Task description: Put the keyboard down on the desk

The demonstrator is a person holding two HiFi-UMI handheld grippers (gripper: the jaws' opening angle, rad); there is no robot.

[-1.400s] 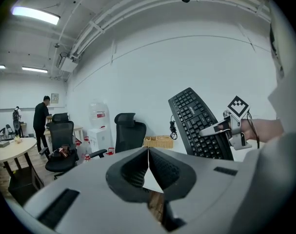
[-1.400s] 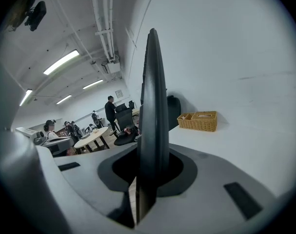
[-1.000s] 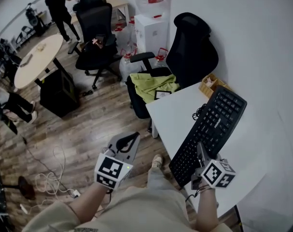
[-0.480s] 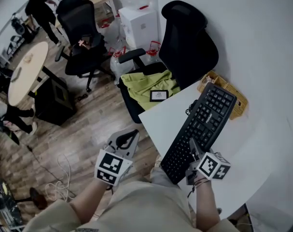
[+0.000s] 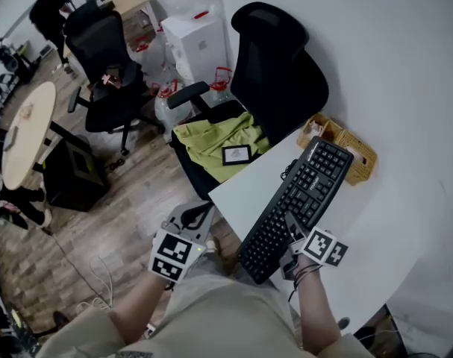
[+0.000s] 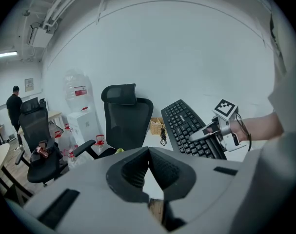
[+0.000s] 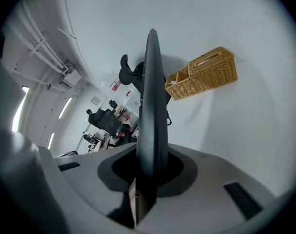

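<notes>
A black keyboard [image 5: 297, 198] slants across the white desk [image 5: 364, 215], its far end beside a wicker basket [image 5: 338, 144] and its near end past the desk's front edge. My right gripper [image 5: 293, 233] is shut on the keyboard's near right edge. In the right gripper view the keyboard [image 7: 150, 101] shows edge-on, clamped between the jaws of the right gripper [image 7: 148, 172]. Whether the keyboard rests on the desk I cannot tell. My left gripper [image 5: 190, 222] hangs over the wooden floor left of the desk. In its own view the left gripper [image 6: 148, 154] is shut on nothing.
A black office chair [image 5: 278, 73] with a green cloth [image 5: 211, 136] and a small frame [image 5: 236, 155] stands against the desk's far-left corner. The keyboard's cable [image 5: 289, 171] coils on the desk. A water dispenser [image 5: 200, 43], another chair [image 5: 99, 58] and a person [image 5: 43, 10] stand farther off.
The right gripper and keyboard have shifted left and nearer, and the keyboard's far end now sits beside the basket. The left gripper has hardly moved.
</notes>
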